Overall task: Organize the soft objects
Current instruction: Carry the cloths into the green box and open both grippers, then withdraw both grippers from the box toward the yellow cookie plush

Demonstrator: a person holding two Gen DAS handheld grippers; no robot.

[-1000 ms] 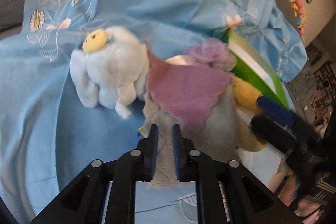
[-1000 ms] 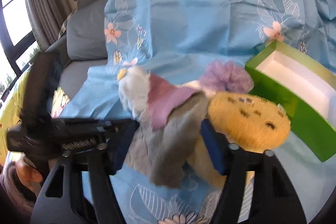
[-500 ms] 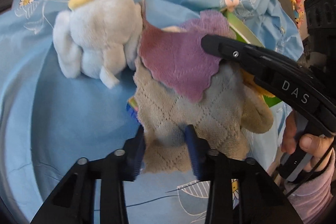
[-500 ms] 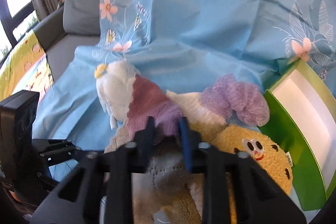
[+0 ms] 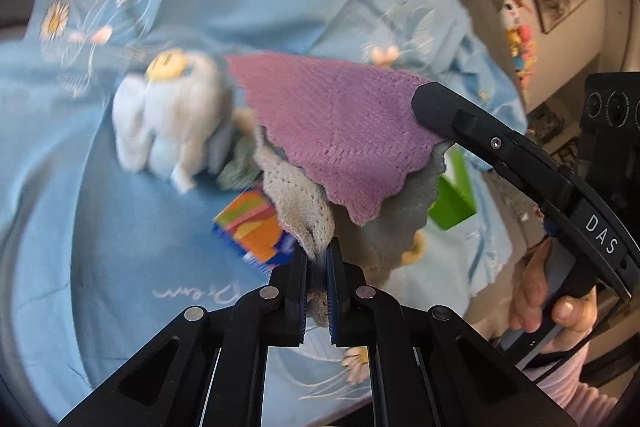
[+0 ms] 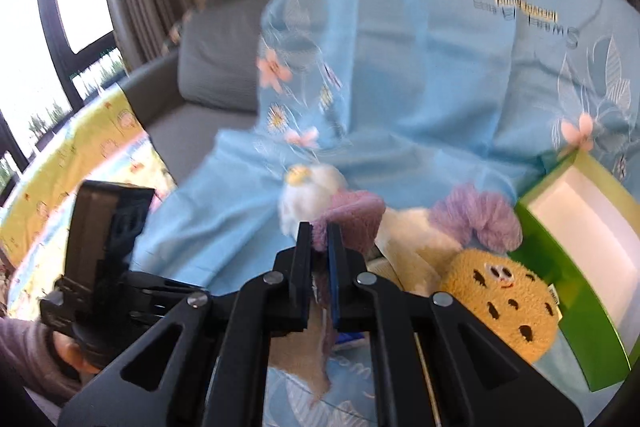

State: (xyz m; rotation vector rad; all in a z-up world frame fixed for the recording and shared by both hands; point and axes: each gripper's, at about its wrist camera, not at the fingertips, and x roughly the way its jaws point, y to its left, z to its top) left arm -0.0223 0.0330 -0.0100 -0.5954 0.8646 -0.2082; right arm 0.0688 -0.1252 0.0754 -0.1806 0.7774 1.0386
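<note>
My left gripper (image 5: pixel 317 259) is shut on a corner of the grey knitted cloth (image 5: pixel 296 195) and holds it up off the sheet. My right gripper (image 6: pixel 319 239) is shut on the purple cloth (image 5: pixel 340 123), which is lifted and spread above the grey one; it also shows in the right wrist view (image 6: pixel 354 215). A white plush toy (image 5: pixel 168 119) lies on the blue sheet to the left. A yellow cookie plush (image 6: pixel 500 299) and a lilac fluffy piece (image 6: pixel 480 219) lie beside the green box (image 6: pixel 568 267).
An orange and blue packet (image 5: pixel 256 227) lies on the blue flowered sheet (image 5: pixel 120 247) under the lifted cloths. A grey sofa (image 6: pixel 224 67) lies under the sheet. A yellow mat (image 6: pixel 80 163) lies at the left.
Both grippers have closed, the left on the grey cloth and the right on the purple cloth. Both cloths have been lifted, uncovering the orange packet.
</note>
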